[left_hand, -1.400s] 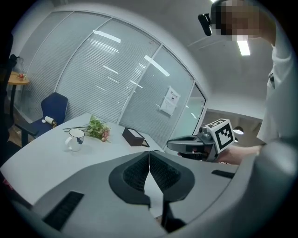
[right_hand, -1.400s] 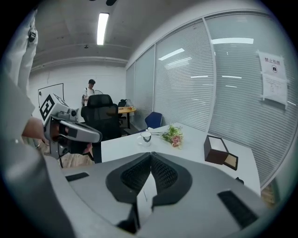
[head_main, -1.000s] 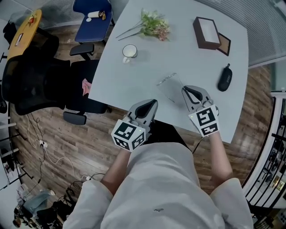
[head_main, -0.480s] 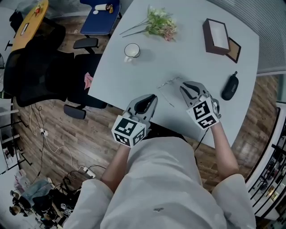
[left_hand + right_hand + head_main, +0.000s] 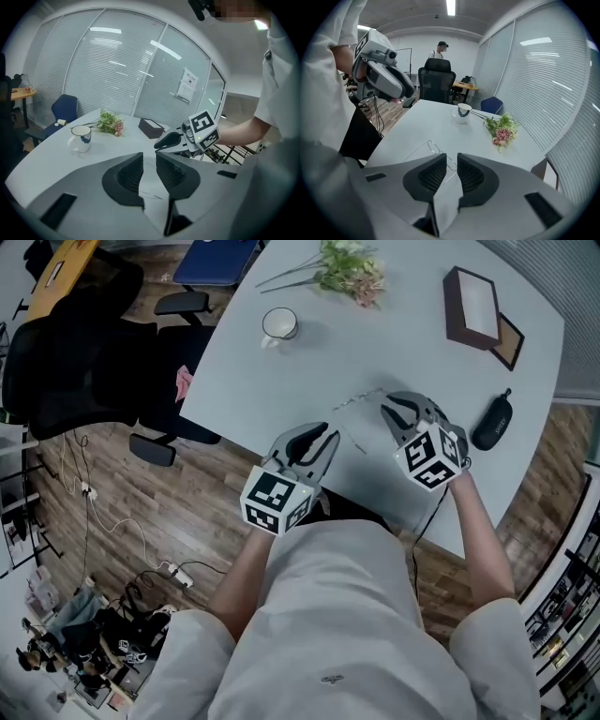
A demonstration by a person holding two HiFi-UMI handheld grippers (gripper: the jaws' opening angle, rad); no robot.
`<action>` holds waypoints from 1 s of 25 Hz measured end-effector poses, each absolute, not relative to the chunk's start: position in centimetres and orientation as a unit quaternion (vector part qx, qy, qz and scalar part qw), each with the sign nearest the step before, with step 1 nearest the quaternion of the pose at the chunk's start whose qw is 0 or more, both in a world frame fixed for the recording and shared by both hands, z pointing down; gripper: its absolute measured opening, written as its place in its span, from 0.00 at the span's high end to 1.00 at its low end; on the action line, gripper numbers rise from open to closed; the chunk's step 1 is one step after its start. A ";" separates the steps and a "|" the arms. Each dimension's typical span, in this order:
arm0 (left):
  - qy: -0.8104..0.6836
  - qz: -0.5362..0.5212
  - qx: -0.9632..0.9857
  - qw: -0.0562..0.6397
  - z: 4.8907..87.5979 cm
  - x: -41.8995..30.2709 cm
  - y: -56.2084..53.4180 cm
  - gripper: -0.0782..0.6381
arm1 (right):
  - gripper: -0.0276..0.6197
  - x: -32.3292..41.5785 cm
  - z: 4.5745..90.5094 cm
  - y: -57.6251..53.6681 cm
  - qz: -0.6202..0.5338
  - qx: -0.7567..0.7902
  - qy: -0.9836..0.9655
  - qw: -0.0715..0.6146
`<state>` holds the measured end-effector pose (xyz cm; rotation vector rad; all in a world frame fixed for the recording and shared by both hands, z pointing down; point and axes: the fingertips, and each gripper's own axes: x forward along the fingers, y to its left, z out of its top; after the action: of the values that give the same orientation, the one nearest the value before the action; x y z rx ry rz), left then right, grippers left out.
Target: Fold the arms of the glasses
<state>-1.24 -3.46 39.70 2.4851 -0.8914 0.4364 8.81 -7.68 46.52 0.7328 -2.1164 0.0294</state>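
Thin wire-frame glasses (image 5: 356, 413) lie on the pale grey table (image 5: 272, 381) with their arms spread out. My left gripper (image 5: 326, 435) hovers just left of them near the table's front edge, jaws drawn together with nothing between them. My right gripper (image 5: 386, 412) sits just right of the glasses, jaws also drawn together and empty. In the right gripper view the glasses (image 5: 432, 149) lie just beyond the jaws. In the left gripper view one thin arm of the glasses (image 5: 151, 193) shows past the jaws, with the right gripper (image 5: 159, 144) beyond.
A white mug (image 5: 279, 324), a flower sprig (image 5: 352, 270), a brown box (image 5: 473, 306) and a black glasses case (image 5: 492, 423) sit further back on the table. A black office chair (image 5: 66, 352) stands left of the table. A person stands far off.
Both grippers have moved forward over the table, closer to the glasses; the left one has come in from the table's edge. The glasses lie where they were.
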 end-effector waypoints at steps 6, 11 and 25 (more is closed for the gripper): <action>-0.328 0.167 0.899 0.237 41.0 -1.4 -3.6 0.75 | 0.84 8.1 48.7 -8.3 -0.032 0.244 -0.845 0.475; -0.328 0.171 0.898 0.236 41.4 -1.8 -3.8 0.75 | 0.84 7.4 50.2 -9.0 -0.064 0.208 -0.836 0.504; -0.334 0.177 0.894 0.243 42.4 -1.4 -4.5 0.75 | 0.84 7.2 53.6 -9.8 -0.113 0.141 -0.814 0.552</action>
<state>-1.39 -4.55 42.37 2.4415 -0.9116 0.4826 7.21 -9.80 53.62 0.3339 -1.9242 -0.2667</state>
